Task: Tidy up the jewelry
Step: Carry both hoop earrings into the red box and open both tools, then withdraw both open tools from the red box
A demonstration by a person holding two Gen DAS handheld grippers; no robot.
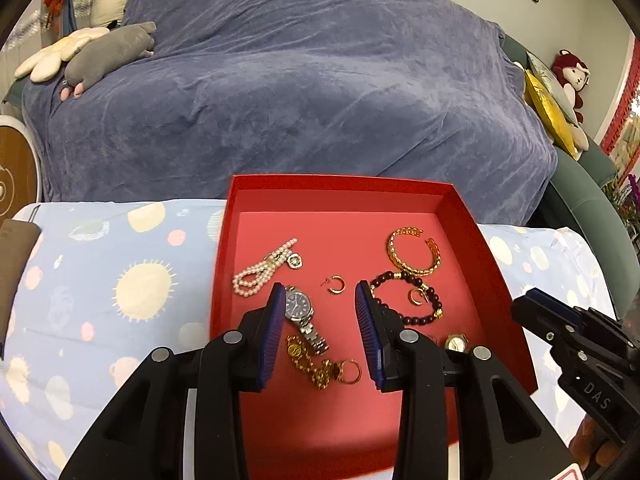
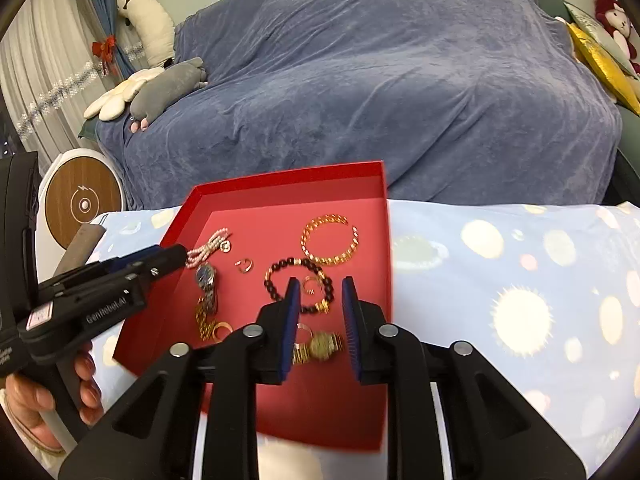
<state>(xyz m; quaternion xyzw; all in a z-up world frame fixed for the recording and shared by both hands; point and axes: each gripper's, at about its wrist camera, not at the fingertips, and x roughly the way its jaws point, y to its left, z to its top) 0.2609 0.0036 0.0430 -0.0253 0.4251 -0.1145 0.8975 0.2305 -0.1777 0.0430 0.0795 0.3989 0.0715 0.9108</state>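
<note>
Jewelry lies scattered on the floor of the red tray [image 1: 460, 208], my landmark throughout. My left gripper [image 1: 320, 296] hovers over the tray's near half, jaws parted and empty; between its blue pads [image 1: 276, 320], lower down, rest the silver watch [image 1: 300, 312] and the gold chain [image 1: 316, 368]. My right gripper [image 2: 320, 292] hangs over the tray's near right corner, likewise released and holding nothing, with the gold watch [image 2: 322, 346] framed between its fingers but untouched. Outward from these, toward the tray's centre, sit a small gold hoop earring [image 1: 335, 284] and the dark bead bracelet [image 1: 408, 300], which encircles a second hoop. At the tray's far right lies the gold bangle [image 1: 414, 250]; at its far left, the pearl bracelet [image 1: 262, 270]. The tray rests on a pale patterned cloth [image 1: 120, 280]. Judged step: selecting a piece, no grasp yet begun. The next move calls for lowering one gripper squarely over a single item and closing without snagging its neighbours.
</note>
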